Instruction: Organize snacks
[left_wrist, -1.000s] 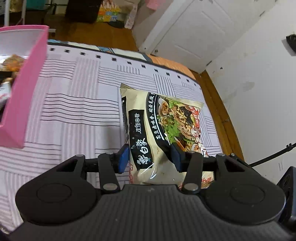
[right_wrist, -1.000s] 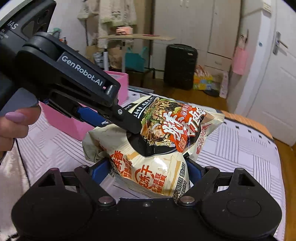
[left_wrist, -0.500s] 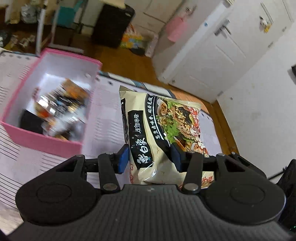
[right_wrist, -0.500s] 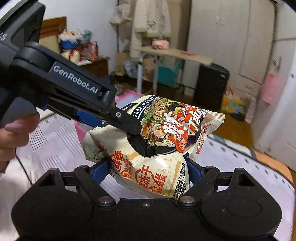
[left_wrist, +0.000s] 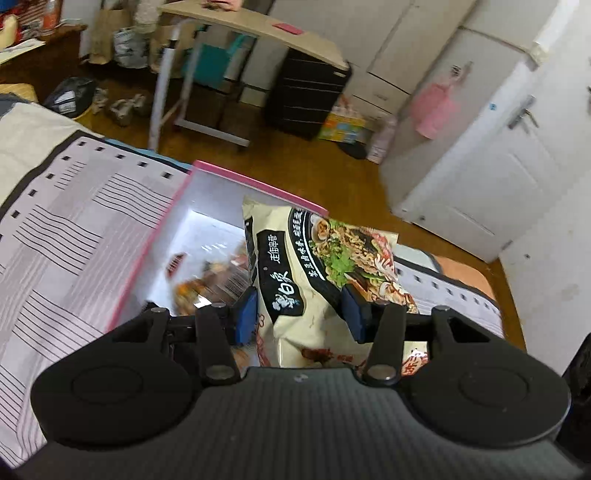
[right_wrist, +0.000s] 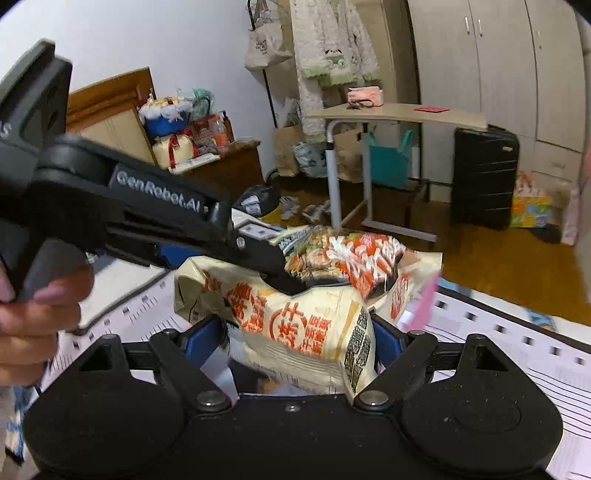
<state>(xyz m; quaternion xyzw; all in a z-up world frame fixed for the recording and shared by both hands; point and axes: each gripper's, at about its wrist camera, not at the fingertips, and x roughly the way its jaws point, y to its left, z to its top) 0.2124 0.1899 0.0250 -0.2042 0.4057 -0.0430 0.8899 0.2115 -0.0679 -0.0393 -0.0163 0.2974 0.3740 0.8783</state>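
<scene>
above the pink box (left_wrist: 207, 170) on the bed, left gripper (left_wrist: 301, 314) and right gripper (right_wrist: 295, 334) were each clamped on one noodle packet (left_wrist: 295, 273), carried together, likely for dropping among the snacks inside.

right tongs (right_wrist: 295, 334) gripping noodle packet (right_wrist: 299, 325)
</scene>
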